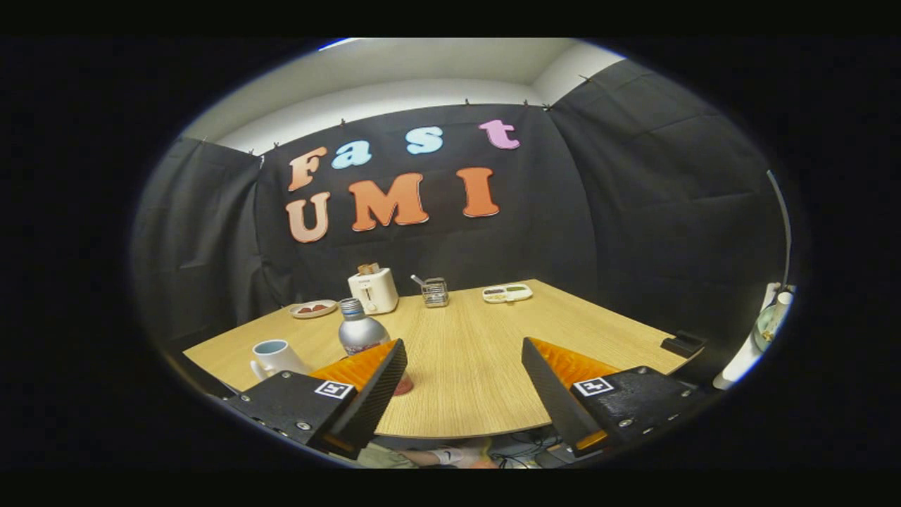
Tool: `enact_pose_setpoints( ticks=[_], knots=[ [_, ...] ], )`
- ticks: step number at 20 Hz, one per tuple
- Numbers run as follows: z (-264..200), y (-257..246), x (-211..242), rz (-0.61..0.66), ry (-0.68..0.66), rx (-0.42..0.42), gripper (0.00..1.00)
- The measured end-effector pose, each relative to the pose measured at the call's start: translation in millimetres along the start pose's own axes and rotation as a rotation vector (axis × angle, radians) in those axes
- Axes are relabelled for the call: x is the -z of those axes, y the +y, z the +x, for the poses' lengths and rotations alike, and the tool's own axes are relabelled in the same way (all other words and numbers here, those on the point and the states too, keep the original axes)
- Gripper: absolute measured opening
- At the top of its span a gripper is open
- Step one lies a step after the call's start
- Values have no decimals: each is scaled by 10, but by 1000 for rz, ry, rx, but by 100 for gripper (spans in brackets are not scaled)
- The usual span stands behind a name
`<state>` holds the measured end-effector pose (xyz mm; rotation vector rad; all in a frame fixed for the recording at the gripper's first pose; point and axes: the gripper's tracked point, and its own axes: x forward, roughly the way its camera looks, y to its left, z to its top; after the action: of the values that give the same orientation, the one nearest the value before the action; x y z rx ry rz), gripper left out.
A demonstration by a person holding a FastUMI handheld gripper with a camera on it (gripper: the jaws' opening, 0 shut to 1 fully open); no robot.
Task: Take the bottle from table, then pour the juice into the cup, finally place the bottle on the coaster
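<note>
Above the near edge of the desk (479, 366), the gripper (464, 384) hangs with its two fingers spread wide apart, nothing between them and nothing touched. Bare wood fills the gap between the fingers.

Just beyond the left finger stands one silver bottle (360, 331), upright with its cap on; its lower part is hidden behind that finger. A small reddish round thing (404, 384) peeks out at the finger's inner side, on the desk close to the bottle's foot; whether it is the coaster cannot be told. Left of the bottle, near the desk's edge, sits one white cup (276, 356) with a pale blue inside, handle turned to the left.

Farther back along the wall stand one white toaster (374, 290), one small plate (313, 309) with red pieces on it, one wire holder (435, 291) and one shallow tray (507, 293). A dark flat thing (681, 343) lies at the desk's right corner.
</note>
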<state>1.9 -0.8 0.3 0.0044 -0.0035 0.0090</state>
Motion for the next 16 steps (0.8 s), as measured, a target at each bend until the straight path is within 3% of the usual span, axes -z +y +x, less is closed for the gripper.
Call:
enact_pose_setpoints(
  ticks=[9,16],
  knots=[
    [44,125,71,-20,10,-20,98],
    [113,519,184,-81,13,-94,98]
  ],
)
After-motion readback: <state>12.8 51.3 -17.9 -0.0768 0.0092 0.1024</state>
